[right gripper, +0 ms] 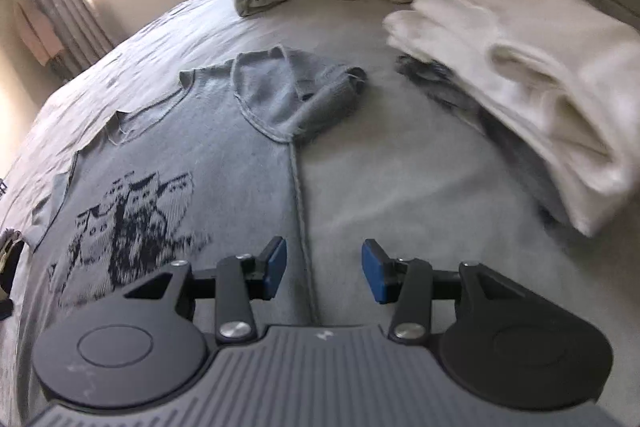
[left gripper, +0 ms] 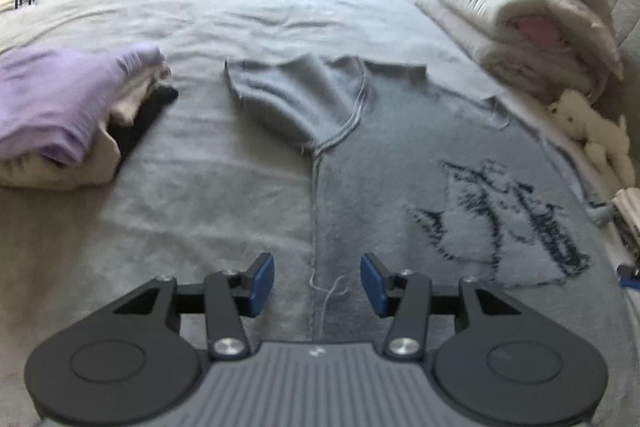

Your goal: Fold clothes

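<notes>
A grey short-sleeved cotton T-shirt with a dark printed graphic [left gripper: 400,155] lies spread flat on the bed's grey blanket [left gripper: 180,207], between a folded stack topped by a lilac garment [left gripper: 60,99] and a folded white pile [right gripper: 520,75]. The left gripper [left gripper: 317,285] hangs released over the shirt's left side seam, nothing between its pads; the right gripper [right gripper: 324,271] likewise stands released over the right seam. The knit looks light, limp and prone to wrinkling, so I would pinch both layers at the seam or hem.

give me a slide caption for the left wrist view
Open left gripper above the side seam of a grey printed t-shirt spread on the bed.
</notes>
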Available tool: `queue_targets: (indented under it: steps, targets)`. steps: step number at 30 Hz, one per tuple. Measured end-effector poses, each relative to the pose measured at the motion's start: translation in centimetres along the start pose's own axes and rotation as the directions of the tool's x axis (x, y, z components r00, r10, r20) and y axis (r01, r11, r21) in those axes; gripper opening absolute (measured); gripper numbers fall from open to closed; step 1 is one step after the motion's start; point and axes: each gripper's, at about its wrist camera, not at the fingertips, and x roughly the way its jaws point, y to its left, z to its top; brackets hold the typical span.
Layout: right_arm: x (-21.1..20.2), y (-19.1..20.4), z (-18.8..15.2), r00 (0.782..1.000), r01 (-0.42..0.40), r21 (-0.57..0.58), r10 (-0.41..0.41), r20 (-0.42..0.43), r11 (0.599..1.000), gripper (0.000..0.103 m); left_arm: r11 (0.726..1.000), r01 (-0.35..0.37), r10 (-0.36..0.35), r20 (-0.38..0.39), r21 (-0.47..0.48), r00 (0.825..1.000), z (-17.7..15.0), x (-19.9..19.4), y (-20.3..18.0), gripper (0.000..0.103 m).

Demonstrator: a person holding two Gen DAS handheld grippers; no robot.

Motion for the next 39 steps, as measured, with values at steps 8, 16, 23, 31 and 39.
queue_targets:
  steps: [8, 16, 23, 31, 39]
  targets:
    - [3.0, 1.8, 1.1, 1.0, 0.004, -0.103, -0.003, 0.017, 0.995, 0.036, 1.0, -0.014, 0.014, 0.036, 0.009, 0.999, 0.3, 1.1, -0.6, 0.049]
    - [3.8, 4.5, 0.7, 0.992, 0.121, -0.251, -0.112, 0.051, 0.96, 0.006, 0.995, -0.08, 0.076, 0.059, 0.06, 0.995, 0.1, 1.6, -1.5, 0.021]
    - [3.6, 5.2, 0.6, 0.976, 0.216, -0.295, -0.197, 0.092, 0.931, 0.005, 0.997, -0.075, 0.074, 0.054, 0.029, 0.996, 0.3, 1.4, -0.7, 0.003]
    - [4.2, 5.3, 0.5, 0.96, 0.281, -0.32, -0.263, 0.099, 0.905, 0.004, 0.997, -0.081, 0.081, 0.037, 0.009, 0.996, 0.5, 1.3, -0.2, 0.003]
    - [4.0, 5.0, 0.4, 0.968, 0.252, -0.319, -0.234, 0.095, 0.914, 0.037, 0.992, -0.123, 0.121, 0.044, 0.042, 0.992, 0.9, 1.2, -0.7, 0.027]
